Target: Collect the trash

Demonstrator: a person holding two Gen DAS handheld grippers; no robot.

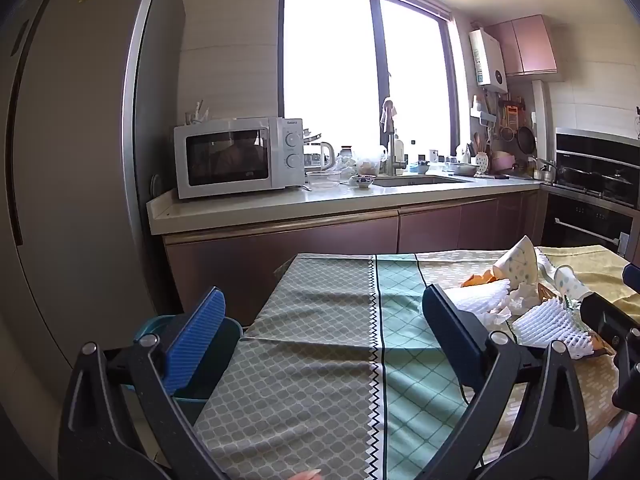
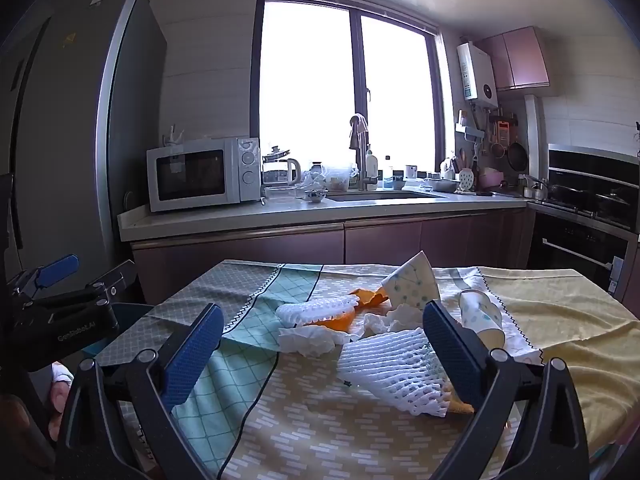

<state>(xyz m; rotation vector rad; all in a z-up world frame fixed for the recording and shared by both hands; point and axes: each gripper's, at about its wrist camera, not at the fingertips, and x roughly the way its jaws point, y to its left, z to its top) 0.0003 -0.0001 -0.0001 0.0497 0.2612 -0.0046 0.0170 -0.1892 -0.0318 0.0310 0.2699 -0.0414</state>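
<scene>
A heap of trash lies on the cloth-covered table (image 2: 280, 420): two white foam fruit nets (image 2: 392, 368) (image 2: 320, 307), orange peel (image 2: 340, 322), crumpled tissues (image 2: 308, 340) and two dotted paper cups (image 2: 412, 284) (image 2: 480, 316). My right gripper (image 2: 324, 332) is open just short of the heap, its right finger beside the nearer net. My left gripper (image 1: 324, 320) is open over bare cloth at the table's left end. From the left wrist, the heap appears at the right with a foam net (image 1: 548, 324) and a cup (image 1: 518, 264). Neither gripper holds anything.
A teal bin (image 1: 158, 325) stands on the floor just off the table's left edge, under my left finger. Behind the table runs a kitchen counter (image 1: 280, 206) with a microwave (image 1: 236, 156) and a sink. A tall fridge (image 1: 72, 160) fills the left side.
</scene>
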